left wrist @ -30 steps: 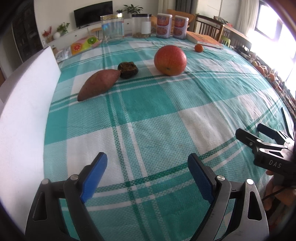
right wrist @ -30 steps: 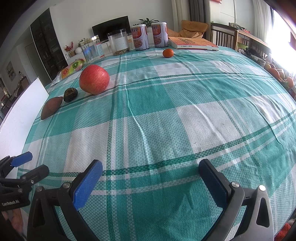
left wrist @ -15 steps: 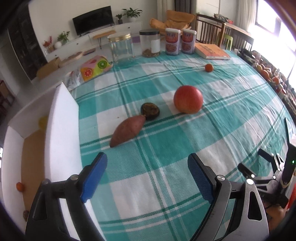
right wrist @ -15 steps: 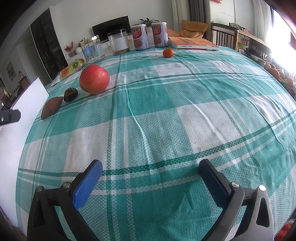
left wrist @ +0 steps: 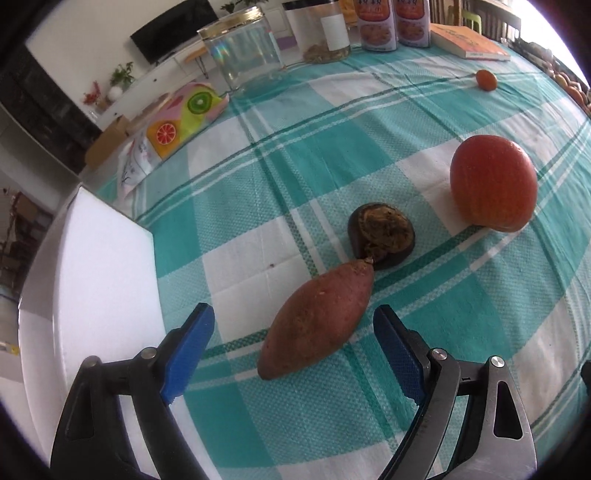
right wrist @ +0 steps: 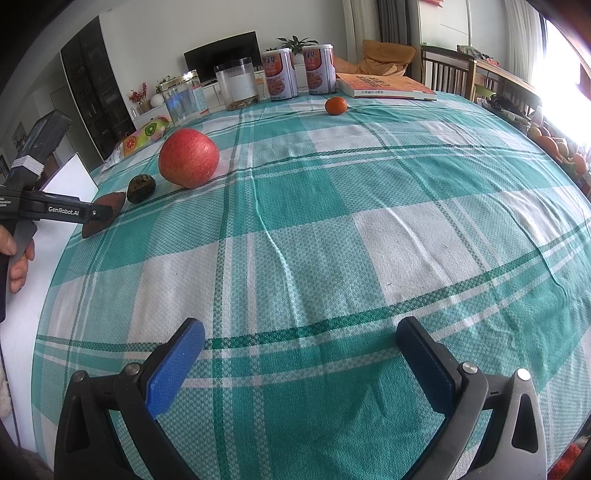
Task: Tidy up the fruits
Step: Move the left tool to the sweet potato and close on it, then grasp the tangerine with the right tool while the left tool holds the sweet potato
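Observation:
A reddish sweet potato (left wrist: 317, 325) lies on the green checked tablecloth, its near end between the open blue pads of my left gripper (left wrist: 295, 350), apart from both. Its far tip touches a dark shrivelled fruit (left wrist: 382, 236). A big red apple (left wrist: 493, 182) sits to the right, and a small orange (left wrist: 485, 79) far back. In the right wrist view my right gripper (right wrist: 301, 365) is open and empty over bare cloth; the apple (right wrist: 188, 157), dark fruit (right wrist: 140, 188), orange (right wrist: 335, 105) and the left gripper's body (right wrist: 55, 210) lie far left.
A white foam box wall (left wrist: 99, 280) stands along the table's left edge. At the back are glass jars (left wrist: 243, 55), two cans (left wrist: 391, 22), a book (left wrist: 469, 40) and a fruit-print bag (left wrist: 181, 118). More fruit lies off the right edge (right wrist: 554, 147).
My left gripper has moved forward and down to the sweet potato, which now lies between its open pads. The right gripper has stayed still.

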Tool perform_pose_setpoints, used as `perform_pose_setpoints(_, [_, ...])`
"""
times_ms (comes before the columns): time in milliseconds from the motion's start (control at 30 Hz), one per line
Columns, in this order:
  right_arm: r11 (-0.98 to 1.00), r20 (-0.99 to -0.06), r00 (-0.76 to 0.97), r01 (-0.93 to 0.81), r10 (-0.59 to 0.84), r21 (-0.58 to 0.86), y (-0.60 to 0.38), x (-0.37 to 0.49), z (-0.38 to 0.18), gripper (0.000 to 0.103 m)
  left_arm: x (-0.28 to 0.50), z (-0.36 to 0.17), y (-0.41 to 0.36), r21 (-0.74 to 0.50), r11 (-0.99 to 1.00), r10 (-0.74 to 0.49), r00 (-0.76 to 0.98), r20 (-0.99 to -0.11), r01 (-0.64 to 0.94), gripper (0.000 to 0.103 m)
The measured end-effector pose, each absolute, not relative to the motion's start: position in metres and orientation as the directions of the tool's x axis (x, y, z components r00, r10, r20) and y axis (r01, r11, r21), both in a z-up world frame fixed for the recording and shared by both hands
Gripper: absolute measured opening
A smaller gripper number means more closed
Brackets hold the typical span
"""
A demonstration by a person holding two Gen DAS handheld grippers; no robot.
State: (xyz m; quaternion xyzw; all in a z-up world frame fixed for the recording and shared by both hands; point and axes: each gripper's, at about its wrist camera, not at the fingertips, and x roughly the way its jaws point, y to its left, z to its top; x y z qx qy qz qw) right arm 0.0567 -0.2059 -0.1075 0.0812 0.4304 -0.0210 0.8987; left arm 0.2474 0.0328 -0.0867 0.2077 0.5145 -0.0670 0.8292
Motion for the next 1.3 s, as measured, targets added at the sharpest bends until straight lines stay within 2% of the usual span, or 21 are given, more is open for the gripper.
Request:
perform_pose_setpoints(100, [0.986, -0.777, 0.628, 0.108, 0.032, 0.128, -0.206, 0.057, -0.107, 0.103, 0.251, -0.091, 0.033, 0.242, 0.908, 0.068, 0.451, -0.89, 0.342, 0.087])
perform_pose_setpoints(167, [0.986, -0.777, 0.628, 0.108, 0.031, 0.127, -0.206, 0.057, -0.107, 0.103, 0.25, -0.093, 0.033, 0.187, 0.915, 0.024, 0.415, -0.91, 0.358, 0.053])
perform_pose_setpoints(233, [0.986, -0.777, 0.628, 0.108, 0.031, 0.127, -0.206, 0.057, -0.107, 0.103, 0.248, -0.093, 0.035, 0.183, 0.921, 0.028, 0.41, -0.912, 0.343, 0.049])
perform_pose_setpoints(300, [0.986, -0.778, 0.628, 0.108, 0.031, 0.125, -0.206, 0.057, -0.107, 0.103, 0.247, -0.092, 0.038, 0.156, 0.931, 0.011, 0.402, -0.916, 0.329, 0.049])
perform_pose_setpoints(500, [0.986, -0.778, 0.627, 0.108, 0.03, 0.125, -0.206, 0.057, -0.107, 0.103, 0.226, -0.087, 0.05, -0.069, 0.973, -0.133, 0.288, -0.949, 0.222, 0.049])
perform_pose_setpoints(733, [0.986, -0.778, 0.628, 0.108, 0.032, 0.127, -0.206, 0.057, -0.107, 0.103, 0.157, -0.084, 0.041, -0.318, 0.938, -0.342, 0.209, -0.916, 0.138, 0.049])
perform_pose_setpoints(800, [0.986, -0.777, 0.629, 0.107, 0.033, 0.129, -0.206, 0.057, -0.107, 0.103, 0.141, -0.086, 0.041, -0.353, 0.93, -0.368, 0.21, -0.906, 0.104, 0.049])
perform_pose_setpoints(1000, [0.986, -0.777, 0.629, 0.107, 0.033, 0.129, -0.206, 0.056, -0.107, 0.103, 0.118, -0.082, 0.036, -0.178, 0.977, -0.21, 0.426, -0.88, 0.113, 0.052])
perform_pose_setpoints(1033, [0.986, -0.777, 0.629, 0.107, 0.033, 0.129, -0.206, 0.056, -0.107, 0.103, 0.118, -0.083, 0.038, -0.165, 0.98, -0.199, 0.451, -0.87, 0.114, 0.06])
perform_pose_setpoints(1067, [0.986, -0.777, 0.629, 0.107, 0.033, 0.129, -0.206, 0.056, -0.107, 0.103, 0.118, -0.084, 0.039, -0.151, 0.982, -0.187, 0.468, -0.864, 0.114, 0.072])
perform_pose_setpoints(1100, [0.986, -0.777, 0.628, 0.107, 0.034, 0.129, -0.207, 0.056, -0.107, 0.103, 0.117, -0.085, 0.04, -0.135, 0.985, -0.171, 0.485, -0.858, 0.11, 0.076])
perform_pose_setpoints(1200, [0.986, -0.777, 0.629, 0.107, 0.035, 0.131, -0.207, 0.056, -0.107, 0.103, 0.118, -0.092, 0.039, -0.08, 0.99, -0.127, 0.519, -0.845, 0.113, 0.076])
perform_pose_setpoints(1300, [0.985, -0.774, 0.632, 0.107, 0.039, 0.137, -0.208, 0.056, -0.106, 0.103, 0.119, -0.101, 0.038, -0.077, 0.99, -0.126, 0.526, -0.841, 0.114, 0.077])
